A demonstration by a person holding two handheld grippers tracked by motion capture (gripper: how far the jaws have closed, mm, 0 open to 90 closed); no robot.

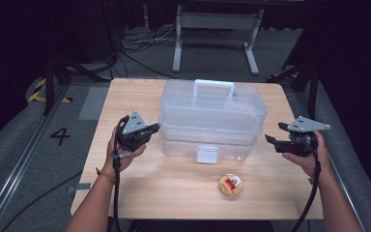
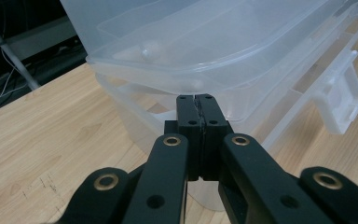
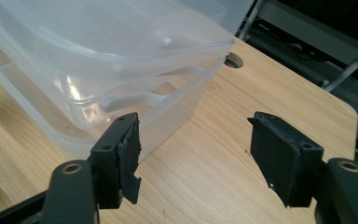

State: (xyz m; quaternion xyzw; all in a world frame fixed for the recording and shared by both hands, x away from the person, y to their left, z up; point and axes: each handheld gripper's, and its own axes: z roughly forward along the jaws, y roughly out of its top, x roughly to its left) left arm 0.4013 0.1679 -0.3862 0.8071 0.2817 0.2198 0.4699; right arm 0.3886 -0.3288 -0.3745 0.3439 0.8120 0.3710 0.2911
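Sitting mid-worktop (image 1: 140, 193), the clear plastic box (image 1: 211, 116) has its lid down and its handle on top. At the box's left end, the left tongs (image 1: 153, 128) are pressed together, empty, tips just beside its wall. At its right end, the right tongs (image 1: 274, 132) stand apart, empty. A small round tin (image 1: 230, 185) lies in front.
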